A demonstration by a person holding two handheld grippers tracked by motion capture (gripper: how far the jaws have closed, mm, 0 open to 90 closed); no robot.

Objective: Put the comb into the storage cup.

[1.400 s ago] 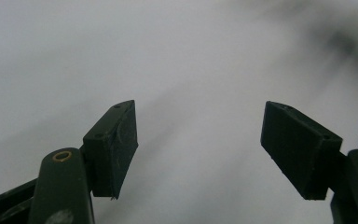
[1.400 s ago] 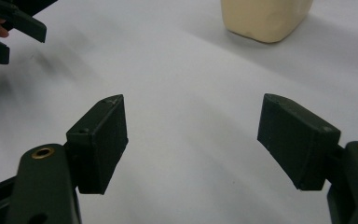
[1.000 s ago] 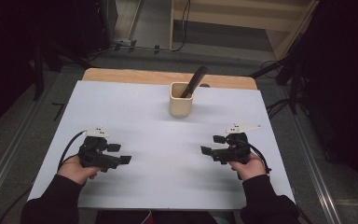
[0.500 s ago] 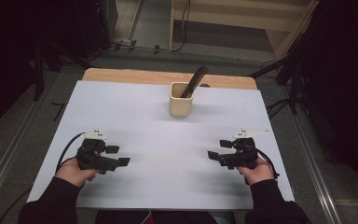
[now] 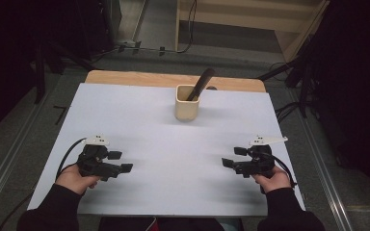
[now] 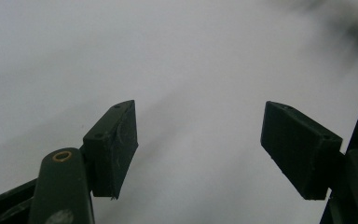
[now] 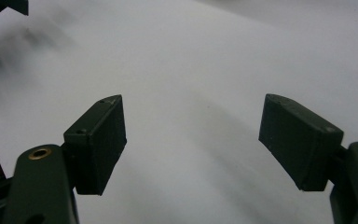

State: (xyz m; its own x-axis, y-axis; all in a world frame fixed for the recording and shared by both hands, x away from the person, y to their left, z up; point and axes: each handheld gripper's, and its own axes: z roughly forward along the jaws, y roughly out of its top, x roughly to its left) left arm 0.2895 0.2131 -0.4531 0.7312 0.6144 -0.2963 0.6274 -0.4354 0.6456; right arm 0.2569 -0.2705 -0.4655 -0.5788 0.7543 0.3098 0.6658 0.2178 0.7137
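High view: with both grippers (image 5: pixel 120 161) (image 5: pixel 233 157) wide and empty, grasp the stiff, light tool (image 5: pixel 200 83) above the cup (image 5: pixel 187 109) rim.

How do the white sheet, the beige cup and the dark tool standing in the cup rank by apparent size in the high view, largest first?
1. white sheet, by far the largest.
2. beige cup.
3. dark tool, judged by its visible part; the rest is hidden inside the cup, so this last ranking is unsure.
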